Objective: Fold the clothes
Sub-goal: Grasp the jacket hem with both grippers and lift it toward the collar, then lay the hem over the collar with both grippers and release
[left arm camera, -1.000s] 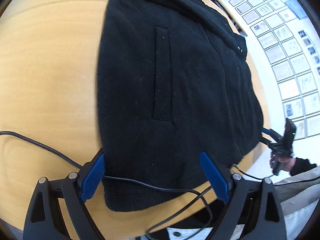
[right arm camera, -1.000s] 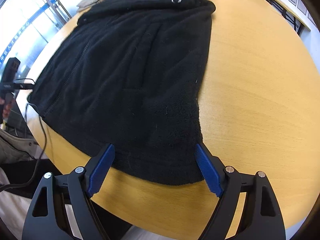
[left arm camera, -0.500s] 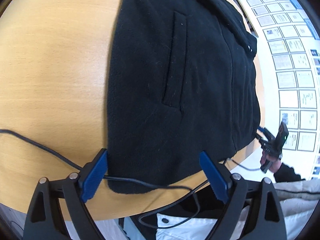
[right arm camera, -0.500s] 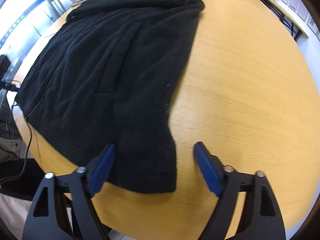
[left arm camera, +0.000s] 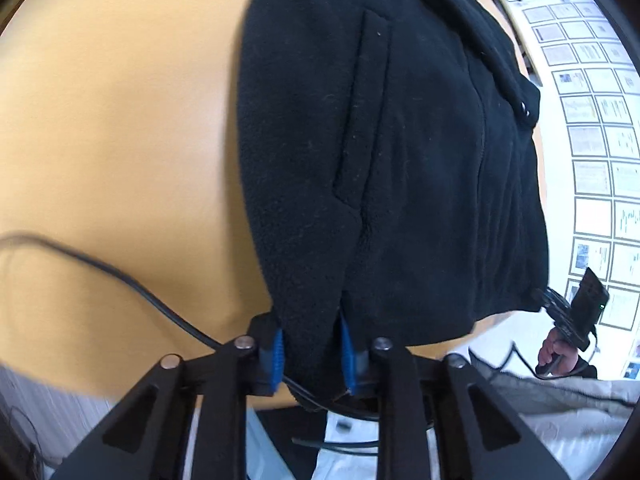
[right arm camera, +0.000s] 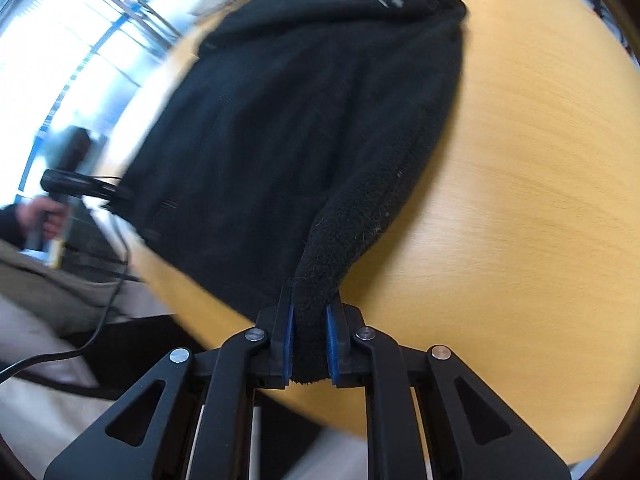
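A black fleece jacket [left arm camera: 400, 160] lies spread on a round wooden table [left arm camera: 120, 140], collar at the far end. My left gripper [left arm camera: 310, 354] is shut on the jacket's near hem corner, the fabric bunched between its blue pads. In the right wrist view the jacket [right arm camera: 300, 140] stretches away from me, and my right gripper [right arm camera: 309, 344] is shut on the other hem corner, which rises off the table [right arm camera: 520, 200] in a thick roll. Each gripper also shows small in the other's view: the right one [left arm camera: 576, 312] and the left one [right arm camera: 68, 184].
A black cable [left arm camera: 120, 276] runs across the table by my left gripper. The table's near edge lies just under both grippers. A wall of framed papers [left arm camera: 592, 120] is to the right. Bright windows [right arm camera: 80, 60] are at the left.
Both grippers went from open around the hem corners to shut on them. The right corner has been lifted off the table, and the left view has moved closer to the hem.
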`<state>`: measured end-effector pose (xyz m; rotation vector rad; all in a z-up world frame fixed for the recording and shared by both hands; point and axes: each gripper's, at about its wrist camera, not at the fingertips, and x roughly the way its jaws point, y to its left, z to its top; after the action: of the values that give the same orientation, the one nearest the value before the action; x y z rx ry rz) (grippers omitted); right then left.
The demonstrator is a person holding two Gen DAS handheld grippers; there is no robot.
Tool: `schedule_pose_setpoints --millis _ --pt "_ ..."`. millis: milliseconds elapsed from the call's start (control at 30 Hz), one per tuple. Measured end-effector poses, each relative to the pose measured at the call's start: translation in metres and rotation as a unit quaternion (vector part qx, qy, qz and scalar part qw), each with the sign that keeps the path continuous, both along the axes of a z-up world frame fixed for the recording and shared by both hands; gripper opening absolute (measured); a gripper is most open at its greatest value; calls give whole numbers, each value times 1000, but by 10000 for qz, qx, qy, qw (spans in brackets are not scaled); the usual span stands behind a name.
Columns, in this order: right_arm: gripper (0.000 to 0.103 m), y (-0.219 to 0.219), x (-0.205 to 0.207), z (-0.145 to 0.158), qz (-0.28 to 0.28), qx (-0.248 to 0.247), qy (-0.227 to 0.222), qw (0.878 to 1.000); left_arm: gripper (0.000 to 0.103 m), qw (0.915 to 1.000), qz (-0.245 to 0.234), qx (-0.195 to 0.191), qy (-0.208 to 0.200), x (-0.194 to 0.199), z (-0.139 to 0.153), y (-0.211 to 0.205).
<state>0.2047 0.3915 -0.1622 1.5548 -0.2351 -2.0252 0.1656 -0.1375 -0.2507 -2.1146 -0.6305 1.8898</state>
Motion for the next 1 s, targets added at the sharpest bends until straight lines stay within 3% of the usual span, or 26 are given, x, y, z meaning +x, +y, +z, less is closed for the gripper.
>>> schedule_pose_setpoints --millis 100,200,367,533,633,800,1000 --pt "11 1 9 34 28 -406 130 9991 18 9989 335 323 -45 16 22 -12" --pt "11 5 -2 73 -153 -755 531 9956 17 9940 807 732 134 19 55 -23" --pt "11 -8 -60 129 -262 -1100 1414 9835 16 9802 1177 1384 788 -29 119 -25" --pt "11 -14 -127 159 -540 -1056 1974 9731 16 9596 1431 2053 1288 -102 155 -37" --pt "11 -16 -167 170 -740 -885 2152 9697 16 9511 1439 2294 1485 -158 162 -53" --pt "11 -12 -228 176 -1074 -660 2379 9631 16 9410 1406 2582 1677 -258 148 -48" --pt "11 2 -318 128 -1533 -476 2340 9589 16 9433 1491 2490 1609 -357 99 -45"
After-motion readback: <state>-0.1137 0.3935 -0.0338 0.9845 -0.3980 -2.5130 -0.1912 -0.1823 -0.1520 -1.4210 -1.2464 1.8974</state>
